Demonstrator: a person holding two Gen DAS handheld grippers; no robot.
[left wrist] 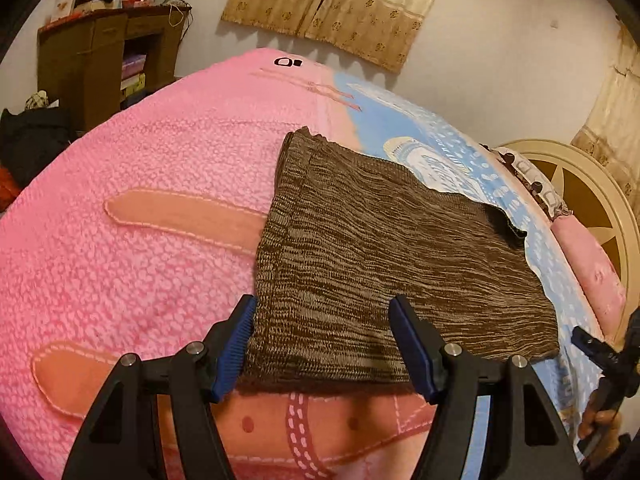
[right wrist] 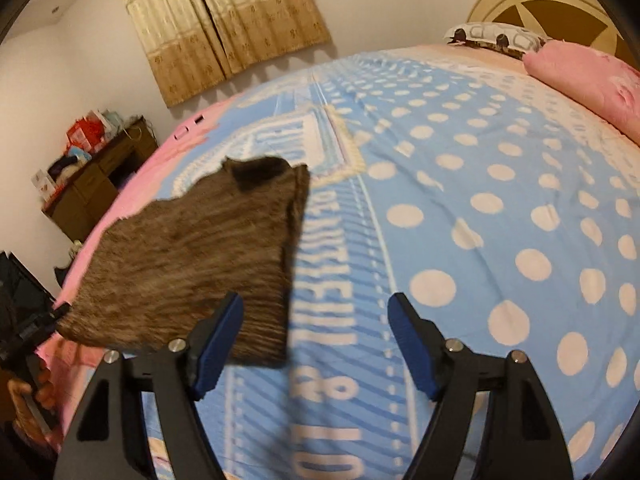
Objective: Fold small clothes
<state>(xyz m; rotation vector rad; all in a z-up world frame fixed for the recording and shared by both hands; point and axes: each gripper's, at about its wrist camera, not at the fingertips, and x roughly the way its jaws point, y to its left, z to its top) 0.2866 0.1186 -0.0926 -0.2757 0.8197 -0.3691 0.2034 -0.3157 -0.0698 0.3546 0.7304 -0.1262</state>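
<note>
A brown knitted garment point(left wrist: 384, 256) lies flat on the bed, folded, across the seam between the pink blanket and the blue sheet. My left gripper point(left wrist: 322, 344) is open, its blue pads either side of the garment's near left corner, just above it. My right gripper point(right wrist: 316, 340) is open and empty over the blue sheet, with the garment's point(right wrist: 188, 256) near right corner by its left finger. The right gripper also shows at the right edge of the left wrist view point(left wrist: 600, 356).
The pink fleece blanket point(left wrist: 140, 248) covers the bed's left part, the blue dotted sheet point(right wrist: 480, 216) the right. A pink pillow point(right wrist: 592, 84) and cream headboard point(right wrist: 540, 4) lie at the far right. A brown desk point(left wrist: 100, 60) with clutter stands by the wall.
</note>
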